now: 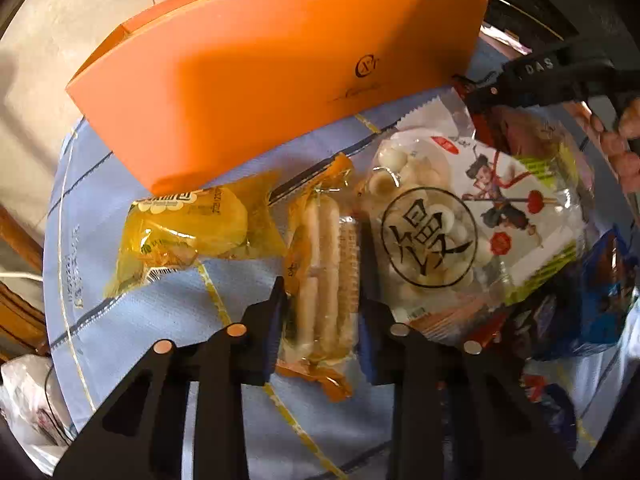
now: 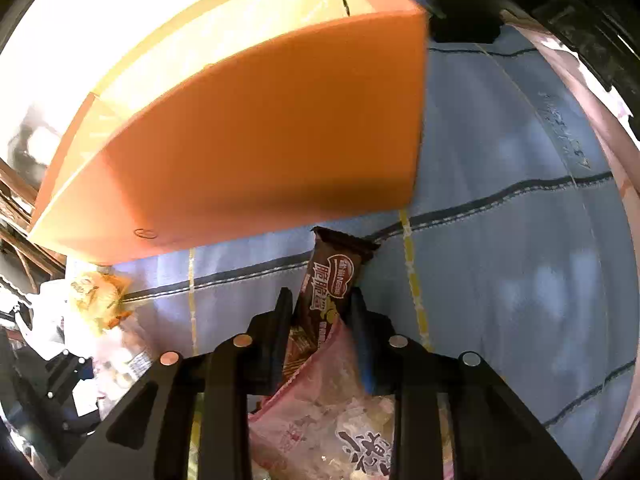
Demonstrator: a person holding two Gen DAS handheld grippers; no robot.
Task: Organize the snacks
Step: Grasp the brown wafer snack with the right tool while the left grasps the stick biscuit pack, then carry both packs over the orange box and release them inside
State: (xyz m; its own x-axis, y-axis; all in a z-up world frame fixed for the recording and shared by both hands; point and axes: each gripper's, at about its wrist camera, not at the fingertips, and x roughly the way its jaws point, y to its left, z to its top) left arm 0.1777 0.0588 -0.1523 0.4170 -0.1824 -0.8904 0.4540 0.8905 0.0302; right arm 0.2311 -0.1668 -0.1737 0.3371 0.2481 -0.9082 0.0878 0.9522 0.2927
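While both grippers point steeply down at the blue cloth [image 1: 168,304], each has a snack between its fingers.

Left gripper [image 1: 322,300]: lower centre of the left wrist view; jaws drawn in on the clear pack of pale wafer sticks [image 1: 324,264], pads against its two long sides.
Stick pack: lies on the cloth, running from mid-frame down toward the camera, its orange crimped end below the fingers.
Yellow pack [image 1: 188,236]: just left of the stick pack, its upper edge tucked at the foot of the box.
Box [image 1: 280,72]: orange, fills the upper half of both views; open top seen in the right wrist view (pale inside).
Bag of white balls [image 1: 452,224]: right of the stick pack, touching it, a large black character in a circle on its front.
Blue packs [image 1: 600,300]: right edge, partly under the ball bag.
Right gripper [image 2: 322,308]: lower centre of its own view; jaws pinching the brown bar [image 2: 332,280] near its middle. It also shows at the upper right of the left wrist view, with the person's fingers behind it.
Brown bar: tilted, far end close to the box's lower edge, near end over the pink bag [image 2: 328,412].
Pink bag: bottom centre, under the fingers.
Whether the bar is off the cloth: cannot tell.
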